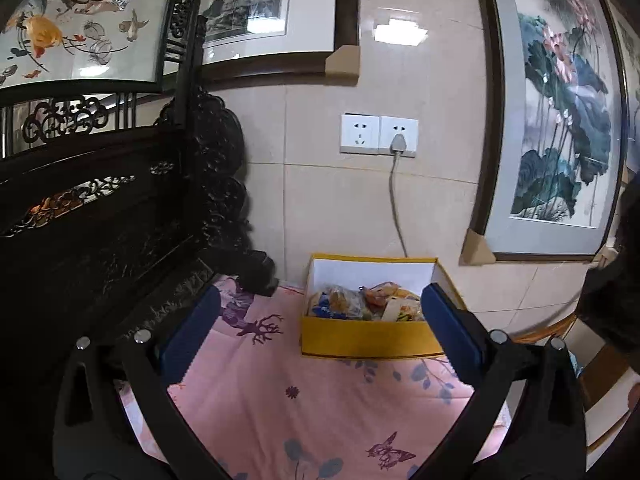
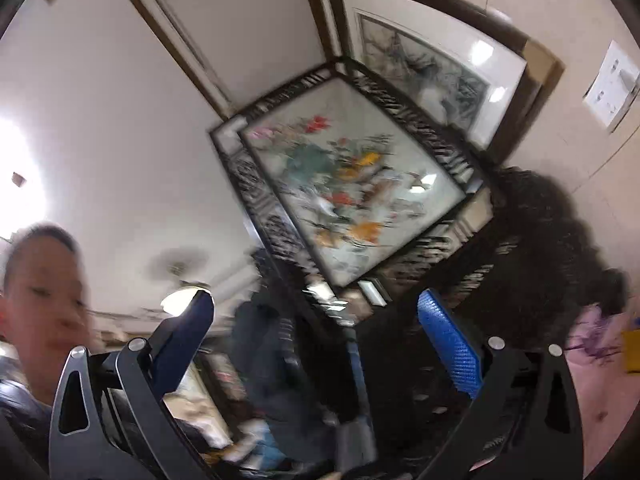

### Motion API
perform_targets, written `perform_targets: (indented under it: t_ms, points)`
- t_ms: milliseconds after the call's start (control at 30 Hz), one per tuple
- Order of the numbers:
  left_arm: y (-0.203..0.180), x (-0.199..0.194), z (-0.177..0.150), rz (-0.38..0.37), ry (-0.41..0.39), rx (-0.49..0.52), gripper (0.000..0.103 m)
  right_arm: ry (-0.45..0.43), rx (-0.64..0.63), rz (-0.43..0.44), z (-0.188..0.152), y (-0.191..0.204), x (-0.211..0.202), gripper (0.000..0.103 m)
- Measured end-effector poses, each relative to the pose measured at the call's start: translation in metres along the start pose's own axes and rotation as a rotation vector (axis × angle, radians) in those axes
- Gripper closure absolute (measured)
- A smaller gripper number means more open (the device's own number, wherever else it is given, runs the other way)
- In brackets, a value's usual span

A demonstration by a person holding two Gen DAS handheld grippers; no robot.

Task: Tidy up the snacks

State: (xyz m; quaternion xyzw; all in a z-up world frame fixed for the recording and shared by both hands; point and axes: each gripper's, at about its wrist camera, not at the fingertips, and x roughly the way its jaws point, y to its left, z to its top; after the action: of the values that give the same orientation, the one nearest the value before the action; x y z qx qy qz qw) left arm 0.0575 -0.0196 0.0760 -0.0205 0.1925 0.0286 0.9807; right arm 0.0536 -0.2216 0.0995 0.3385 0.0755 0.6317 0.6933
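Observation:
A yellow box [image 1: 368,336] with a white inside stands on the pink floral cloth [image 1: 280,400] against the tiled wall. Several wrapped snacks [image 1: 360,304] fill it. My left gripper [image 1: 320,312] is open and empty, held a little in front of the box, its right blue pad [image 1: 452,332] overlapping the box's right end. My right gripper [image 2: 316,316] is open and empty, tilted up and away toward the ceiling and a framed painting; the view is blurred. A sliver of the yellow box [image 2: 632,350] shows at its right edge.
A dark carved wooden screen [image 1: 120,220] stands left of the box on the cloth. A wall socket [image 1: 378,136] with a plugged grey cable hangs above the box. Framed paintings [image 1: 560,120] lean on the wall. A person's face [image 2: 40,300] shows at the left of the right wrist view.

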Motion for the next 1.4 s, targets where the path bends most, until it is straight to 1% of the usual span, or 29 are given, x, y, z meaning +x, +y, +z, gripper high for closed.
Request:
perform_targets:
  t_ms: [33,67,100,167,200,233,267,300,333,367,400,433,467,533,567,600,633,667,733,767,867,933,967,1000,1067,1100,1167,1267,1400]
  points:
    - [0.003,0.000,-0.001,0.014,-0.004,-0.003,0.002,0.024,-0.022,-0.123,0.002,0.002,0.002,0.001]
    - [0.005,-0.001,-0.001,0.043,-0.010,-0.005,0.002,0.030,-0.035,-0.219,0.006,0.001,0.002,0.001]
    - [0.006,-0.001,-0.001,0.059,-0.014,-0.002,0.002,0.002,-0.090,-0.464,0.013,0.007,-0.004,0.001]
    - [0.008,-0.003,0.000,0.078,-0.022,0.008,0.002,-0.144,-0.266,-1.004,0.019,0.032,-0.016,0.001]
    - [0.009,-0.004,0.000,0.079,-0.027,0.007,0.002,-0.173,-0.317,-1.164,0.018,0.039,-0.016,0.001]
    - [0.010,-0.005,0.001,0.080,-0.030,0.004,0.002,-0.227,-0.374,-1.306,0.017,0.048,-0.022,0.001]
    - [0.010,-0.006,0.002,0.078,-0.032,0.000,0.002,-0.298,-0.427,-1.342,0.013,0.056,-0.031,0.001]
    - [0.010,-0.007,0.003,0.075,-0.032,-0.003,0.002,-0.357,-0.455,-1.339,0.011,0.061,-0.038,0.001]
    - [0.010,-0.007,0.003,0.071,-0.032,-0.005,0.002,-0.391,-0.463,-1.360,0.011,0.064,-0.043,0.001]
    - [0.009,-0.008,0.004,0.067,-0.033,-0.004,0.002,-0.389,-0.464,-1.409,0.013,0.065,-0.045,0.001]
    - [0.008,-0.008,0.004,0.063,-0.034,-0.001,0.002,-0.347,-0.479,-1.479,0.015,0.064,-0.045,0.001]
    - [0.007,-0.008,0.004,0.061,-0.035,0.003,0.002,-0.308,-0.495,-1.510,0.015,0.063,-0.043,0.001]
    - [0.005,-0.008,0.004,0.060,-0.035,0.008,0.002,-0.284,-0.496,-1.514,0.016,0.060,-0.037,0.001]
    - [0.003,-0.009,0.005,0.038,-0.032,0.013,0.002,-0.249,-0.421,-1.447,0.012,0.050,-0.036,0.001]
    - [0.002,-0.009,0.005,0.027,-0.027,0.006,0.002,-0.237,-0.371,-1.436,0.012,0.041,-0.032,0.001]
    - [0.002,-0.010,0.005,0.021,-0.026,0.001,0.002,-0.217,-0.341,-1.450,0.012,0.034,-0.032,0.001]
    - [0.001,-0.011,0.005,0.009,-0.032,-0.002,0.002,-0.181,-0.322,-1.480,0.009,0.029,-0.032,0.001]
    - [0.001,-0.011,0.005,-0.001,-0.036,0.000,0.002,-0.114,-0.312,-1.562,0.008,0.021,-0.027,0.001]
    - [0.000,-0.009,0.005,-0.045,-0.024,0.005,0.002,-0.011,-0.322,-1.642,0.002,0.007,-0.023,0.001]
    - [0.000,-0.007,0.005,-0.058,-0.013,0.002,0.002,0.029,-0.339,-1.641,-0.001,0.002,-0.019,0.001]
    - [0.001,-0.007,0.003,-0.095,-0.014,-0.029,0.002,0.086,-0.383,-1.680,-0.012,-0.003,-0.014,0.001]
    - [0.005,-0.008,-0.001,-0.111,-0.032,-0.084,0.002,0.113,-0.385,-1.683,-0.013,-0.007,-0.013,0.001]
    - [0.007,-0.006,-0.002,-0.131,-0.018,-0.108,0.002,0.119,-0.378,-1.682,-0.013,-0.008,-0.014,0.001]
    - [0.007,-0.004,-0.002,-0.135,0.002,-0.109,0.002,0.119,-0.362,-1.675,-0.012,-0.011,-0.015,0.001]
    - [0.005,0.000,-0.002,-0.110,0.031,-0.092,0.002,0.120,-0.334,-1.666,-0.013,-0.014,-0.018,0.001]
    - [0.005,0.000,-0.002,-0.092,0.029,-0.083,0.002,0.125,-0.329,-1.668,-0.013,-0.015,-0.018,0.001]
    - [0.004,0.000,-0.001,-0.081,0.033,-0.080,0.002,0.140,-0.336,-1.682,-0.013,-0.016,-0.017,0.001]
    - [0.004,0.000,0.001,-0.103,0.051,-0.095,0.002,0.157,-0.359,-1.724,-0.012,-0.014,-0.016,0.001]
    - [-0.001,-0.001,0.001,-0.131,0.067,-0.102,0.002,0.153,-0.339,-1.705,-0.014,-0.011,-0.020,0.001]
